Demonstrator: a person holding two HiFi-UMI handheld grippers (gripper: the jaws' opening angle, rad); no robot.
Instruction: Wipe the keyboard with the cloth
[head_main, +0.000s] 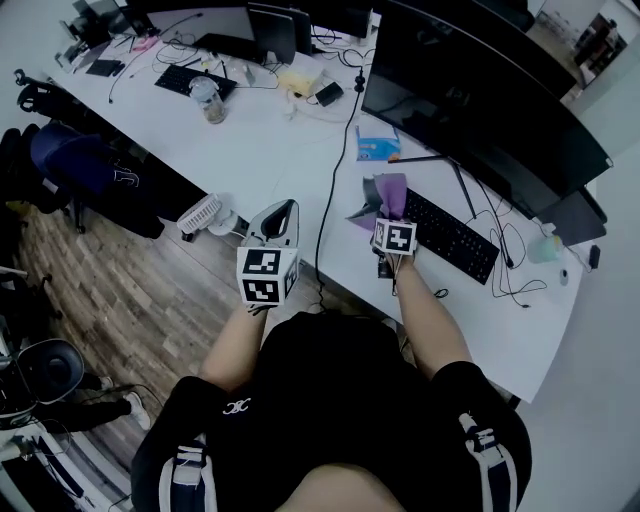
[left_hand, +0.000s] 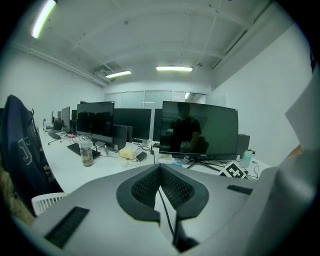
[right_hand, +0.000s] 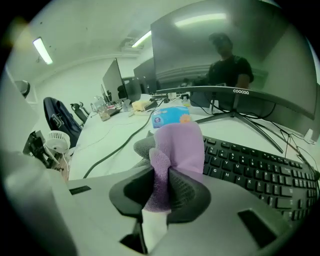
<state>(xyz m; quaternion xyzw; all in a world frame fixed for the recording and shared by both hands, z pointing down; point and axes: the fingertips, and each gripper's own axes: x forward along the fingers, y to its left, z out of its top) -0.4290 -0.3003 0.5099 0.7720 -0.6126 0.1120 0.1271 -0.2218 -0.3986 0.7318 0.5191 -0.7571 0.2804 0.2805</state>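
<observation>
**A:** Got the cloth in hand?

**B:** Yes. My right tool (right_hand: 162, 187) is clamped on the soft purple-and-grey cloth (right_hand: 180, 145), which bunches up past its tips. The flat black computer keyboard (right_hand: 260, 172) lies just ahead and to the right of it on the white tabletop (right_hand: 105, 132).

**A:** How will you wipe well?

**B:** I'd tip the tool so the cloth's loose fold meets the keys rather than the tips, then drag lightly along the rows. My left tool (left_hand: 161, 187) is closed on nothing and held off to the side.

Purple cloth (right_hand: 177, 145) bunched, pinched upright in right tongs (right_hand: 161, 192); black keyboard (right_hand: 260, 172) flat, just beside cloth.
</observation>
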